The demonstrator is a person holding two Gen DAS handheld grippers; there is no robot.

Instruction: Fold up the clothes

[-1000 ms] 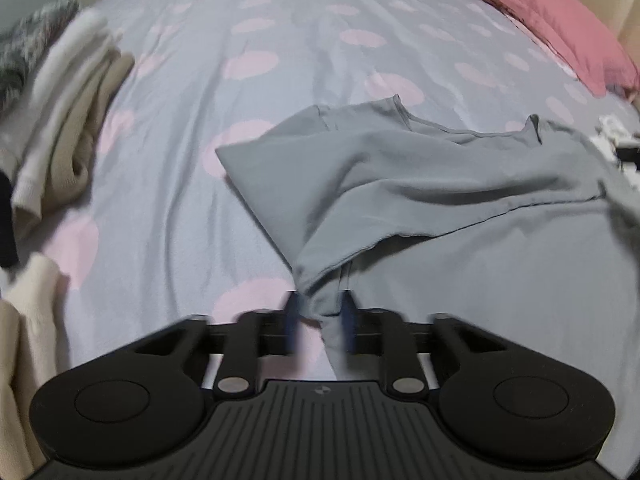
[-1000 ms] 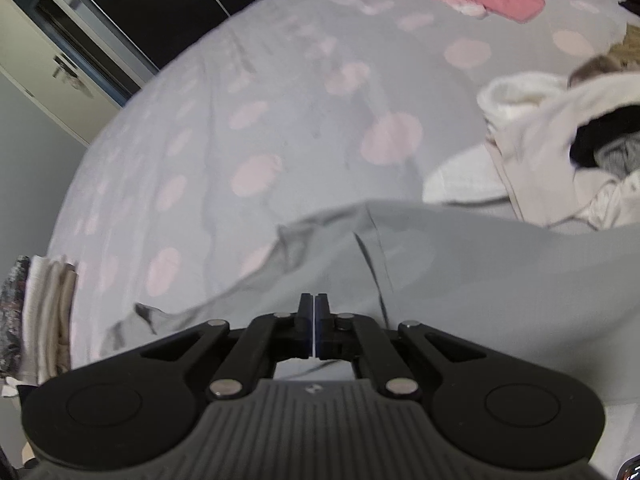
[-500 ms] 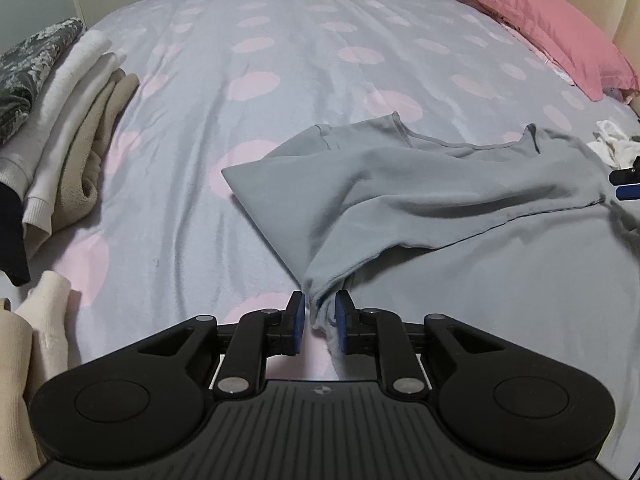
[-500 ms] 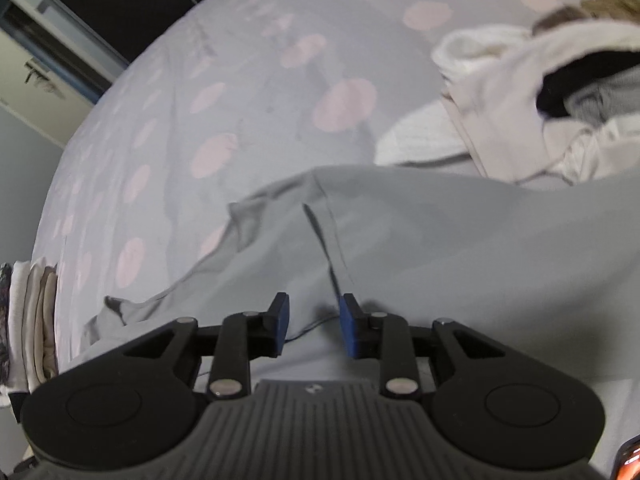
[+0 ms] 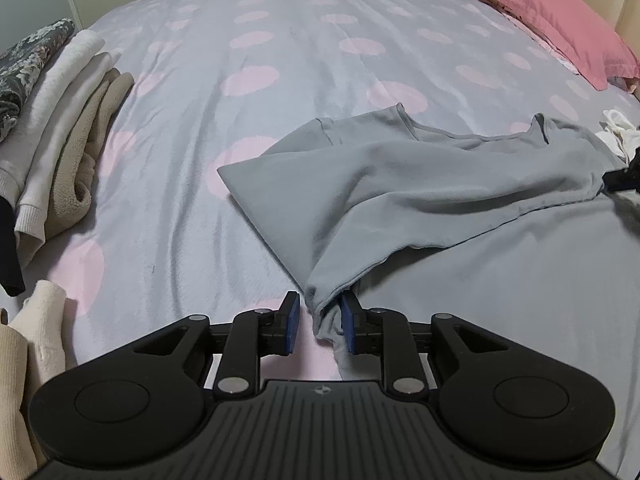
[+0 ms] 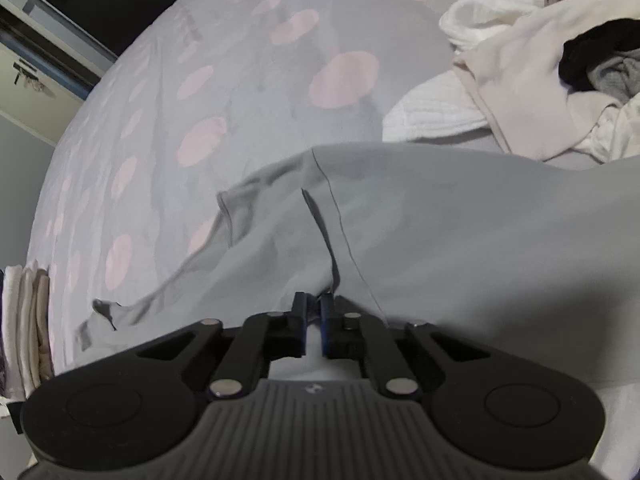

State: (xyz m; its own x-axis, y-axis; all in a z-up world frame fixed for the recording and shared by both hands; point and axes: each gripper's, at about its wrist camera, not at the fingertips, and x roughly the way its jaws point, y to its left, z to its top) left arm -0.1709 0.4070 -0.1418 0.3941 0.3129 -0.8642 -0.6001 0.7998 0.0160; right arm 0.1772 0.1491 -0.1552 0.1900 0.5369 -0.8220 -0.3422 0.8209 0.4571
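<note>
A grey shirt (image 5: 420, 184) lies spread on the bed, with one sleeve folded across its body. The sleeve's cuff end hangs between the jaws of my left gripper (image 5: 318, 320). Those jaws are opening: the cloth leans on the right pad (image 5: 347, 322) and the left pad stands clear of it. In the right wrist view the same grey shirt (image 6: 460, 220) fills the foreground. My right gripper (image 6: 313, 312) is shut on a raised ridge of its fabric near a seam.
The bed cover (image 5: 280, 60) is grey with pink dots. Folded clothes (image 5: 60, 120) are stacked at the left edge, with a cream garment (image 5: 24, 340) below them. A pink pillow (image 5: 552, 20) lies far right. A heap of unfolded clothes (image 6: 540, 80) sits beyond the shirt.
My left jaws have spread apart and loosened from the sleeve cuff. My right gripper opened, sank onto the shirt and shut on a ridge of its fabric.
</note>
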